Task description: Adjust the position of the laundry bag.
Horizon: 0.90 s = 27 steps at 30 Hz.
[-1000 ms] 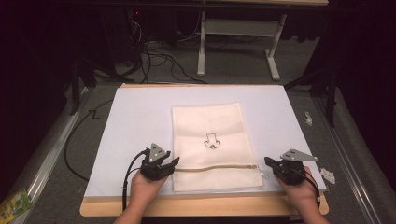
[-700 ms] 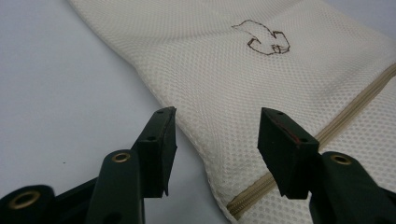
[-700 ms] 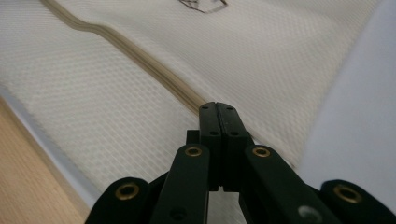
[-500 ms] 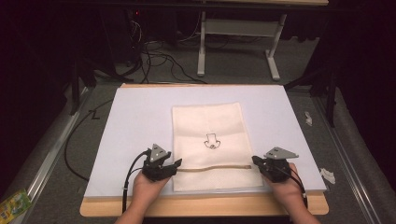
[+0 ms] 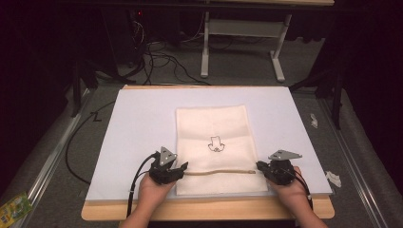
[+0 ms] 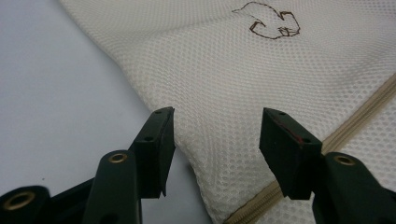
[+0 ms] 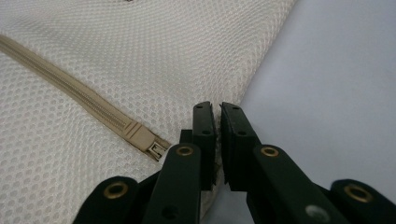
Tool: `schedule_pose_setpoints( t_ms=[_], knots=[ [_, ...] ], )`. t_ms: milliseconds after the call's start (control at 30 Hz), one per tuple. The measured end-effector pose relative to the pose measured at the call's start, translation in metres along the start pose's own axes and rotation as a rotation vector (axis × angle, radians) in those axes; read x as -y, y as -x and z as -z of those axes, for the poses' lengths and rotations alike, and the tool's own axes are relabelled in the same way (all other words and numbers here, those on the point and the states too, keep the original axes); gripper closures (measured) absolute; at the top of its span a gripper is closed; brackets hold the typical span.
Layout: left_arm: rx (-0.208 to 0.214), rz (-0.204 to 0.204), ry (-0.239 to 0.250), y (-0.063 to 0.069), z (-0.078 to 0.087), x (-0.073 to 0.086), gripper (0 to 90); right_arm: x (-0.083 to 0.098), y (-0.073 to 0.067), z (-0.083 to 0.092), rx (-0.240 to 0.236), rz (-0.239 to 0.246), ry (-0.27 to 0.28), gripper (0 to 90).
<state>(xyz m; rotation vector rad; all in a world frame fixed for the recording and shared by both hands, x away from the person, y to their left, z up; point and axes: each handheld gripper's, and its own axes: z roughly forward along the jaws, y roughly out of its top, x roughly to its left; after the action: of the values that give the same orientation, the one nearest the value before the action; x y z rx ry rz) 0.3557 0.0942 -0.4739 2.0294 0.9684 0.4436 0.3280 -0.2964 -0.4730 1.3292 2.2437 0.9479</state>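
So my right gripper (image 5: 261,166) just slid in from the mat's edge to the cream mesh zip bag (image 5: 212,128) lying mid-mat. Its jaws look pinched on the bag's edge beside the zipper pull (image 7: 150,145); left gripper (image 5: 183,167) gapes open over the opposite end. Unzipping next, I reckon.

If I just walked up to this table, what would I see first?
Probably the cream mesh bag lying flat in the middle of the white table, with a small brown drawing at its centre. Next, the two black grippers at its near corners: the left gripper open over the bag's edge, the right gripper closed beside the zipper pull.
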Motion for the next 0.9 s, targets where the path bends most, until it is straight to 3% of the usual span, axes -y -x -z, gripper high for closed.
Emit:
schedule_pose_setpoints(
  t_ms=[200, 267, 367, 467, 733, 900],
  knots=[
    [-0.002, -0.020, 0.026, -0.001, 0.007, 0.000, 45.4, 0.010, -0.003, 0.014, -0.007, 0.015, -0.005, 85.0],
    [-0.004, -0.044, 0.046, -0.001, 0.010, 0.001, 44.1, 0.012, -0.001, 0.023, -0.026, -0.011, 0.027, 74.2],
    [-0.004, -0.056, 0.055, 0.001, 0.011, 0.001, 42.8, 0.014, 0.001, 0.027, -0.034, -0.033, 0.034, 68.4],
    [0.001, -0.069, 0.063, 0.004, 0.011, 0.001, 41.4, 0.016, 0.002, 0.027, -0.036, -0.073, 0.009, 55.8],
    [0.026, -0.126, 0.091, 0.014, 0.013, 0.002, 39.9, 0.019, 0.000, 0.022, -0.094, -0.095, -0.022, 52.8],
    [0.037, -0.137, 0.090, 0.016, 0.011, 0.002, 39.1, 0.020, -0.002, 0.024, -0.080, -0.070, -0.011, 57.6]
  ],
)
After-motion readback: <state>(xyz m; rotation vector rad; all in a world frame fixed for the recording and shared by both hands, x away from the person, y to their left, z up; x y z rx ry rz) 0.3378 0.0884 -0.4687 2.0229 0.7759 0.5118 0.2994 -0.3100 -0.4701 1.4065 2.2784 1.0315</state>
